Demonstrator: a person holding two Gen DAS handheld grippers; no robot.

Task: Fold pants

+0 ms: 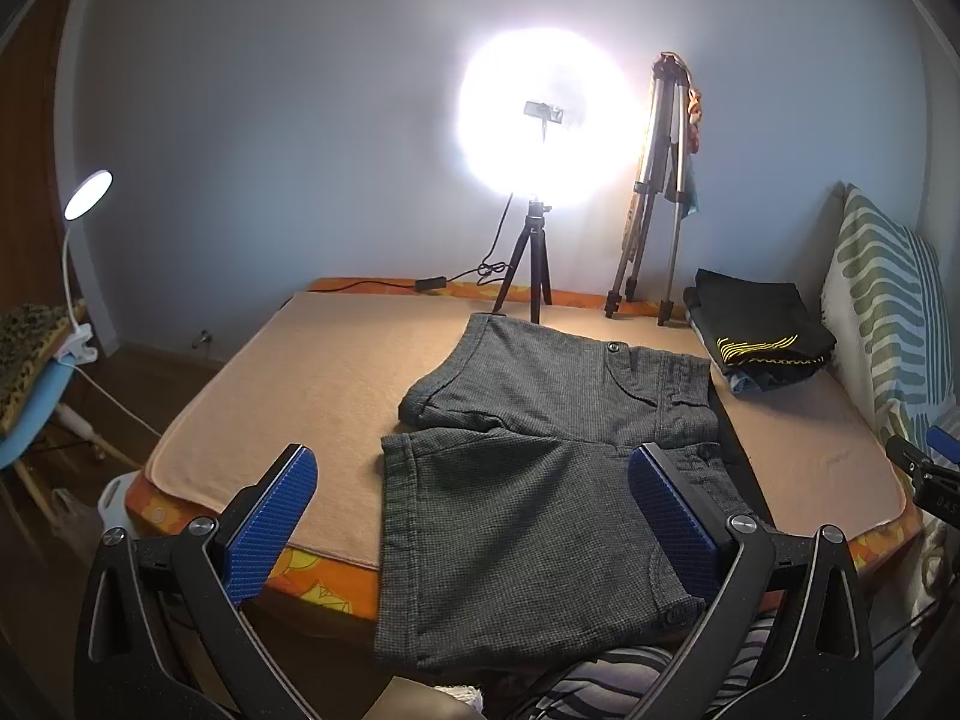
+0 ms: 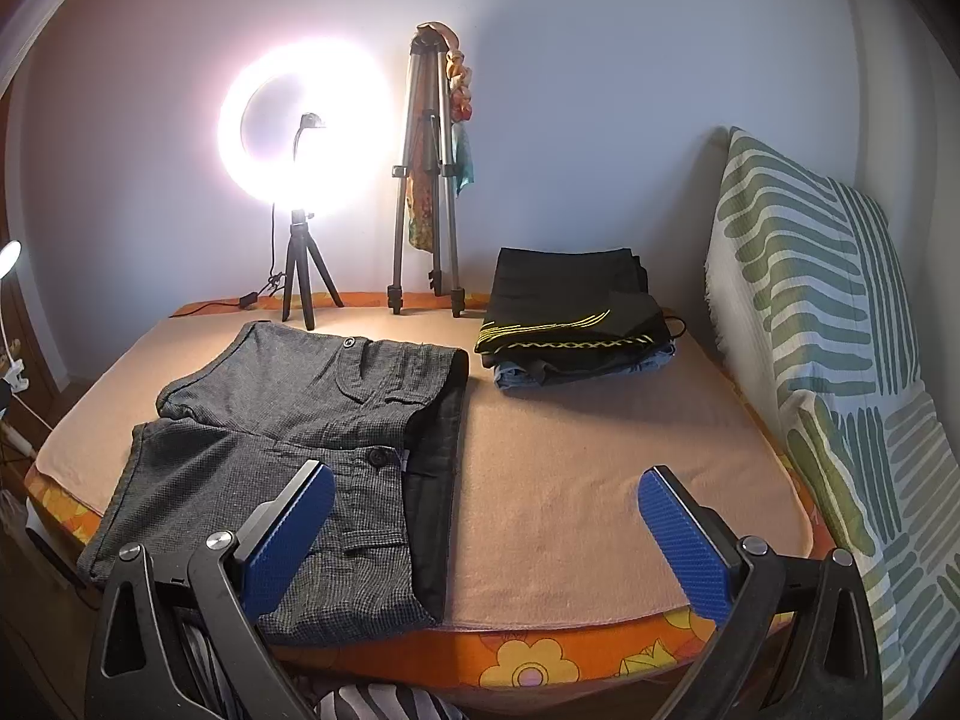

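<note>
Pants (image 1: pixel 540 456) overhanging near bed (image 2: pixel 570 480) edge, both tools wide, left (image 1: pixel 474 480), right (image 2: pixel 486 501).

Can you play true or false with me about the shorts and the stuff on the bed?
1. The grey shorts lie spread flat. True.
2. The left gripper is squeezing the shorts. False: it is open, holding nothing.
3. A pile of folded clothes sits near the striped cushion. True.
4. The ring light is switched off. False: it glows brightly.
5. The right gripper is open. True.
</note>
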